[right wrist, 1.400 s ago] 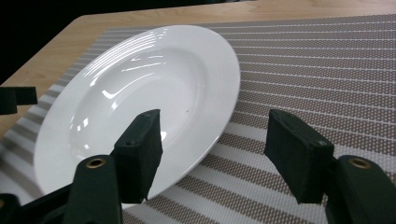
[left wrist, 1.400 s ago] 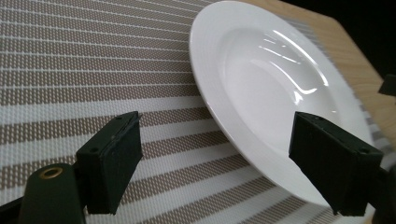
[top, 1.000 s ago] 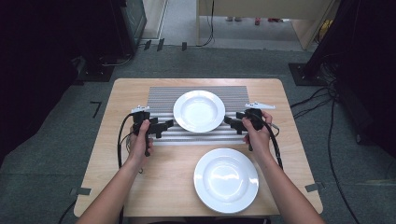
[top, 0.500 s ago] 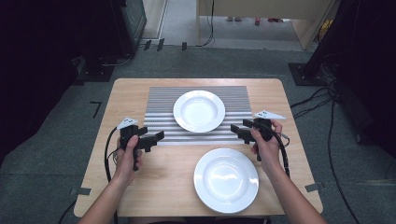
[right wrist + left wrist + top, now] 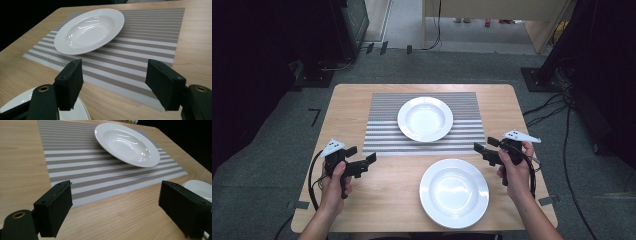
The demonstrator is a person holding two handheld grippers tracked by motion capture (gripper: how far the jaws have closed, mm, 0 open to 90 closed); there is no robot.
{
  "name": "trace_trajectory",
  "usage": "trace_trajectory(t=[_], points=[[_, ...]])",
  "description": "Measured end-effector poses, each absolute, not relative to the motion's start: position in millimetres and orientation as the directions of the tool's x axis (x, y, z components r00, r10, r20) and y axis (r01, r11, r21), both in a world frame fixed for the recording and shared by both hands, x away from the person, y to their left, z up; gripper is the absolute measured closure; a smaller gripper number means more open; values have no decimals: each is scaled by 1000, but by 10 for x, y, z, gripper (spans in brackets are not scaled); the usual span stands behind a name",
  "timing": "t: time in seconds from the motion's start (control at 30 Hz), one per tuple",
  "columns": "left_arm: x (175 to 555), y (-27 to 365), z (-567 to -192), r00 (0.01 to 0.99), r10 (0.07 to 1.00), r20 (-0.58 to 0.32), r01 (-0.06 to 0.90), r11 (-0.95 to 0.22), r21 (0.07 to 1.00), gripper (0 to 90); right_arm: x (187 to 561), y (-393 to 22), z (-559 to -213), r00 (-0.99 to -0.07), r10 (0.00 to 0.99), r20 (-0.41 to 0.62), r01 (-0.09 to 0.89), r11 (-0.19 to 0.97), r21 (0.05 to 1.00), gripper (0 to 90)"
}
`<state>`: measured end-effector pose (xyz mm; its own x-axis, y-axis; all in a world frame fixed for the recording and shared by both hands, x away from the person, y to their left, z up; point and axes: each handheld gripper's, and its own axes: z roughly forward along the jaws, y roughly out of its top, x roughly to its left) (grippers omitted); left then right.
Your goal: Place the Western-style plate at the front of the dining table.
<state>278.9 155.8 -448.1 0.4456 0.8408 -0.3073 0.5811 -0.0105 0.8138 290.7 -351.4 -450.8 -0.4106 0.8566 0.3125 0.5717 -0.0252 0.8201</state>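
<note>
High view: I take the striped placemat as landmark. One white plate sits on it; a second plate lies off its near edge, on bare table. My right gripper hangs just beside this near plate, closer than my left gripper.

Left gripper view: jaws wide apart, empty; the mat plate lies ahead.

Right gripper view: jaws parted, empty; the near plate's rim lies directly below.
</note>
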Motion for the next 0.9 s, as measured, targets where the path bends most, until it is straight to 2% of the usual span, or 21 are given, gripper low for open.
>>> trace_trajectory(t=[0.63, 0.9], points=[[2367, 2079, -4688, 311, 903, -297, 603, 54, 796, 108, 2345, -3988, -4579, -346, 889, 302, 557, -65, 828, 303], [2197, 2274, -4838, 258, 924, -283, 625, 63, 778, 109, 2117, -4299, -4678, -299, 890, 344, 558, -130, 820, 304]])
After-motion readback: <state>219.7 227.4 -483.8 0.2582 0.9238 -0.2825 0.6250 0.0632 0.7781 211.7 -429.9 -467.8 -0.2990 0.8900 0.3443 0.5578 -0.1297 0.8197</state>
